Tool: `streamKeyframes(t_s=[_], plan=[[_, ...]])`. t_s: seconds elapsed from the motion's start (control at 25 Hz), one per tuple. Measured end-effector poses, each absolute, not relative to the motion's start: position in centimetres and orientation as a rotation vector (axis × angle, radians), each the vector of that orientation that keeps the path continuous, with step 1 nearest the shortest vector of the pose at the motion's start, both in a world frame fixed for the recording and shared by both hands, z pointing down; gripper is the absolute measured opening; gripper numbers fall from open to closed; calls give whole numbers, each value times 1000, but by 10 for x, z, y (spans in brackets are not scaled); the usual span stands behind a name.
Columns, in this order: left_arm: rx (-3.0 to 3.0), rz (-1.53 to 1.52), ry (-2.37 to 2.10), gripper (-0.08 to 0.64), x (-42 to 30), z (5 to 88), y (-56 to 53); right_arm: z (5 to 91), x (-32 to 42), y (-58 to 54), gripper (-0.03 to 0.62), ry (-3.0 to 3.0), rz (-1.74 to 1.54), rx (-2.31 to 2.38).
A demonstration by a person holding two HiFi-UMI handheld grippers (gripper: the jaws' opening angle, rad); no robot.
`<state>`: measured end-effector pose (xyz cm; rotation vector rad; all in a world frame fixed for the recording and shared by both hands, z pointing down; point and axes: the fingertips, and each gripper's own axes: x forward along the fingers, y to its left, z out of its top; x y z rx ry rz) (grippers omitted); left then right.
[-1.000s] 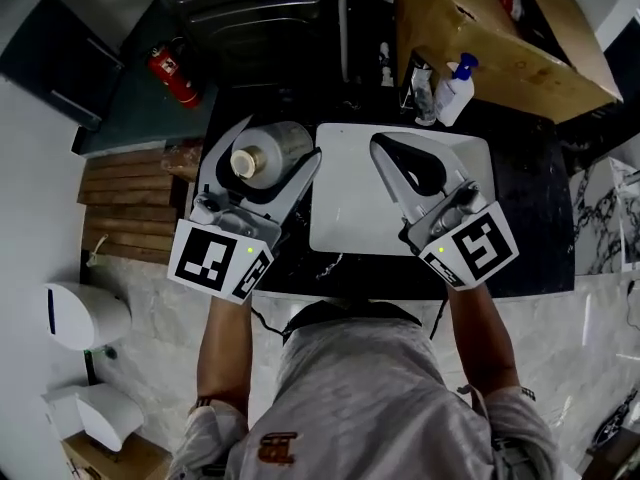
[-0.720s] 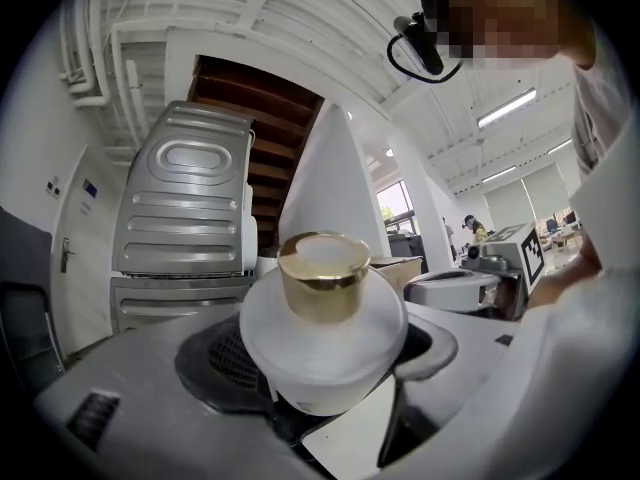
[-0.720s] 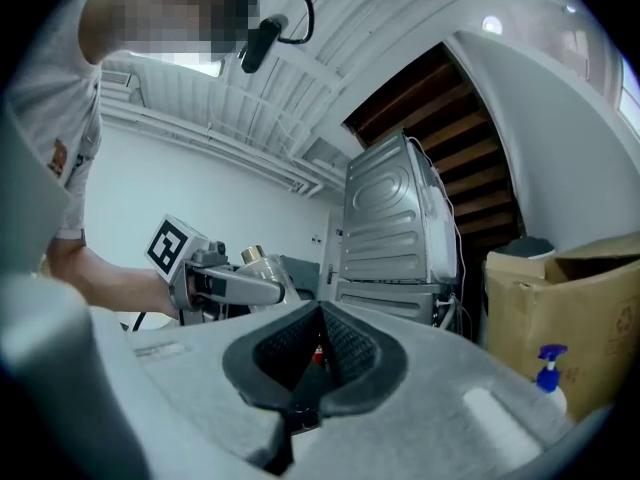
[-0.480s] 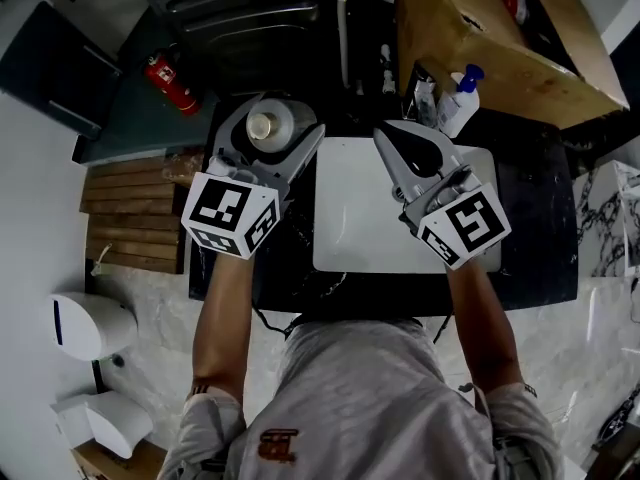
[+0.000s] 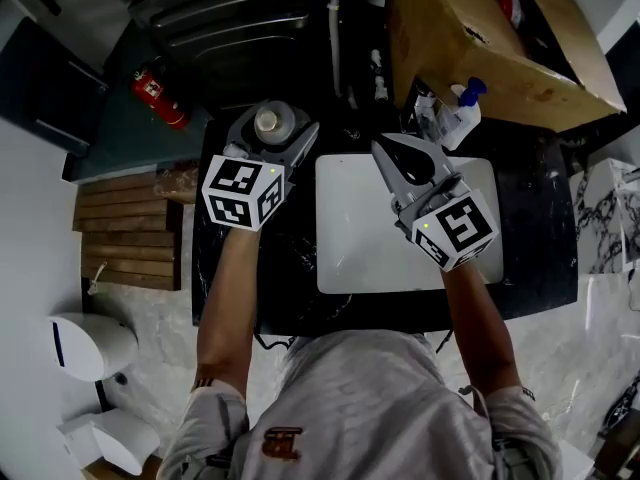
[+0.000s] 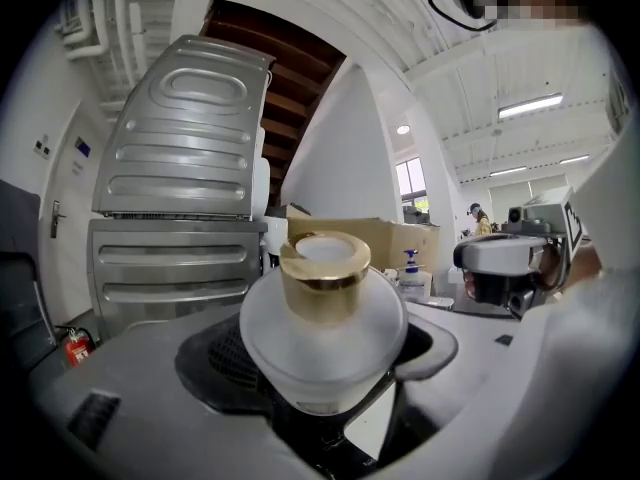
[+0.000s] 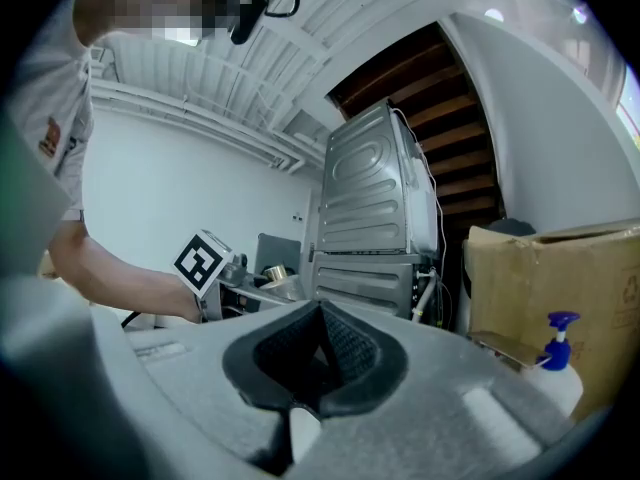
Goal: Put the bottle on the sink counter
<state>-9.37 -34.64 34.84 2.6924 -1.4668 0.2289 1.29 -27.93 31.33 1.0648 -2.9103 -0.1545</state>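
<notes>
- Here we are in the head view, and our left gripper (image 5: 278,128) sits in the upper middle of the frame, just left of centre, with its marker cube toward us.
- Its claw is spread wide and pinching the bottle (image 5: 268,120), a frosted white body under a gold cap.
- In the left gripper view the bottle (image 6: 322,318) fills the lower centre, upright, with a jaw on each side of its body.
- The bottle is over the left strip of the dark counter (image 5: 530,228), just left of the white sink (image 5: 350,218). We cannot tell whether its base touches the counter.
- Over to our right gripper (image 5: 395,153), right of centre in the head view, above the sink's upper edge.
- In the right gripper view the claw (image 7: 318,348) is pressed together, dark pads meeting, with nothing between them.
- At the upper right of the head view, a pump bottle with a blue top (image 5: 458,113) stands on the counter beside a cardboard box (image 5: 480,38).
- At the upper left, a red fire extinguisher (image 5: 155,93) is on the floor, with a grey metal appliance (image 5: 240,18) along the top edge.
</notes>
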Motion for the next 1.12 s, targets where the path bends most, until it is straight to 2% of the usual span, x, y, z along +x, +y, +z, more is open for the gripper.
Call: streamKeyframes(t_s=[0.44, 1.12], plan=[[2585, 358, -1413, 330, -90, 421, -398, 371, 12, -296, 0, -2824, -11, 1065], [2438, 591, -1343, 330, -87, 498, -429, 390, 25, -295, 0, -2801, 42, 1088]])
